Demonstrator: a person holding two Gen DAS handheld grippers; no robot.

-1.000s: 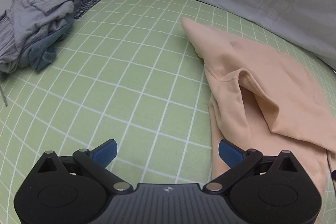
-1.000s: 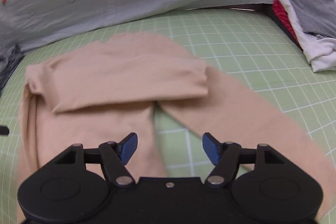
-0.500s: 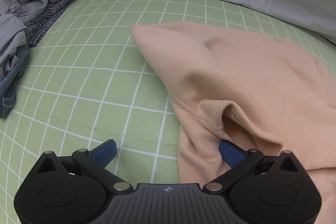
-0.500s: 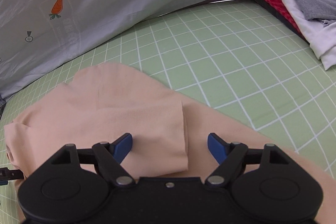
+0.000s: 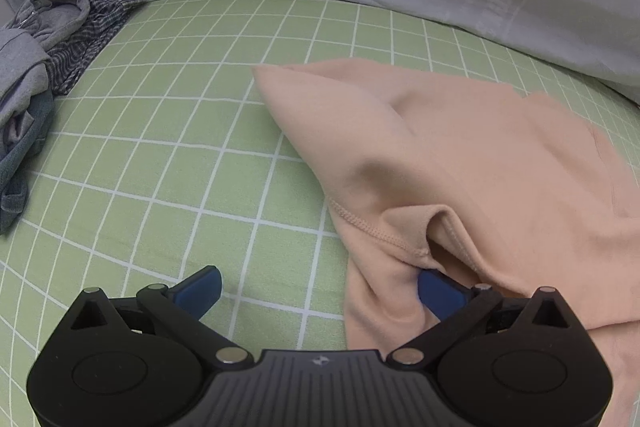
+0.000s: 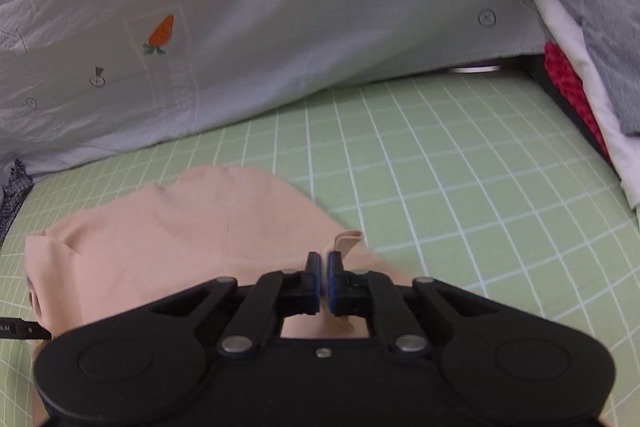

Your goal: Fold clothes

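Right gripper [image 6: 324,277] jaws clamped on peach garment [image 6: 180,239] edge, a small flap poking up just beyond them. Left gripper [image 5: 320,287] jaws wide open, the right one tucked inside a garment fold.

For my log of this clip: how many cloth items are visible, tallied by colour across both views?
Peach: 1, the garment being folded.
Grey: 2, one top in the left pile, one on the right stack.
Checked dark: 1.
Blue-grey: 1.
White: 1.
Red: 1.
Pale carrot-print sheet: 1.
Total: 8.
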